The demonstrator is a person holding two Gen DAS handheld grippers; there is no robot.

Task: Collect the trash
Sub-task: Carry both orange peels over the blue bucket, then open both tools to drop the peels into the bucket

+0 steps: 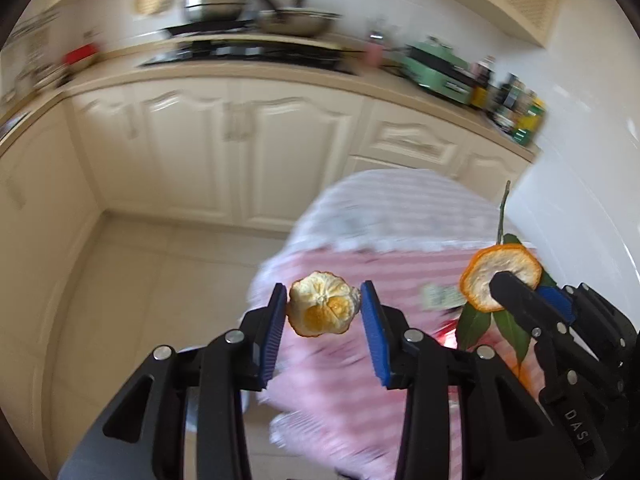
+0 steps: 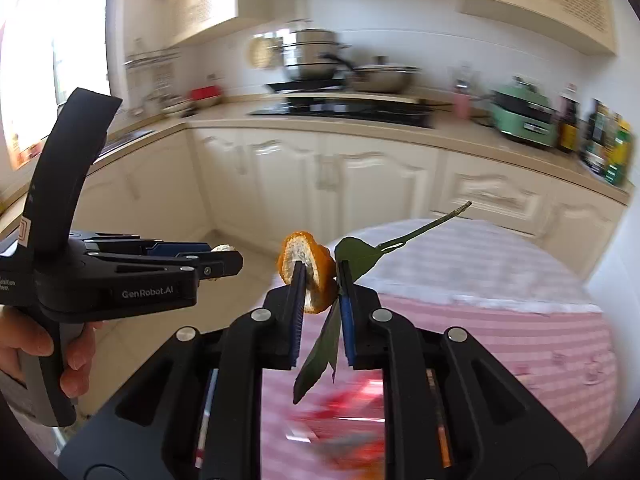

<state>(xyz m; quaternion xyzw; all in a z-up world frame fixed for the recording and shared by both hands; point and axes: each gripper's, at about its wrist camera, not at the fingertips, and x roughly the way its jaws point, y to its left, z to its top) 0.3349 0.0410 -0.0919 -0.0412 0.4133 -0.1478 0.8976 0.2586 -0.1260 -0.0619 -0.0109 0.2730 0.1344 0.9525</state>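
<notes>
My left gripper (image 1: pixel 323 309) is shut on a curled piece of orange peel (image 1: pixel 322 310) and holds it in the air above the pink striped tablecloth (image 1: pixel 344 380). My right gripper (image 2: pixel 322 276) is shut on a second orange peel (image 2: pixel 308 276) with a green stem and leaves (image 2: pixel 360 254) attached. The right gripper with its peel (image 1: pixel 500 276) also shows at the right of the left wrist view. The left gripper (image 2: pixel 224 258) shows at the left of the right wrist view, held by a hand (image 2: pixel 76 364).
A round table with the pink striped cloth (image 2: pixel 500 320) lies below both grippers, with blurred red wrappers (image 2: pixel 340 420) on it. Cream kitchen cabinets (image 1: pixel 240 152) and a counter with a hob, pots (image 2: pixel 312 60) and bottles (image 2: pixel 604 140) stand beyond. Tiled floor (image 1: pixel 160 280) lies to the left.
</notes>
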